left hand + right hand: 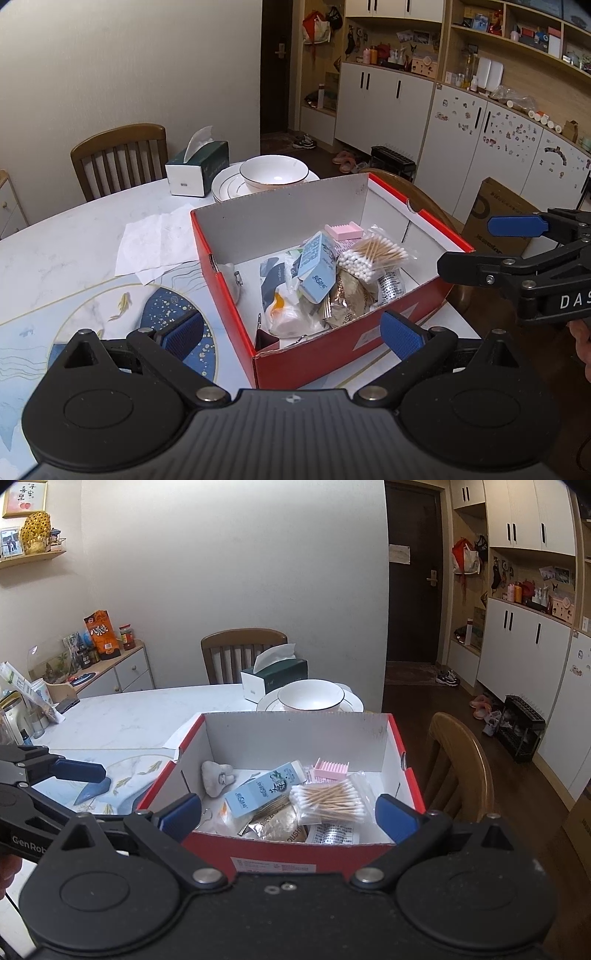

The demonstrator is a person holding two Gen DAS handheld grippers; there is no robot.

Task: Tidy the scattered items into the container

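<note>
The left gripper (pixel 291 332), black with blue ribbed pads, has its two fingers spread wide apart and nothing between them. The right gripper (pixel 288 810), of the same black-and-blue build, is likewise spread wide and holds nothing. Each shows in the other's view: the right gripper at the right edge of the left wrist view, where a bit of the holding hand (pixel 583 343) shows below it.

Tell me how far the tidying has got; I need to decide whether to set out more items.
Mostly done, it seems: the red box already holds the cotton swabs, blue carton, pink comb and several packets. Nothing is in hand: the left gripper and right gripper are both open and empty. On the table only loose white paper looks left; the tissue box and bowl sit apart.
</note>
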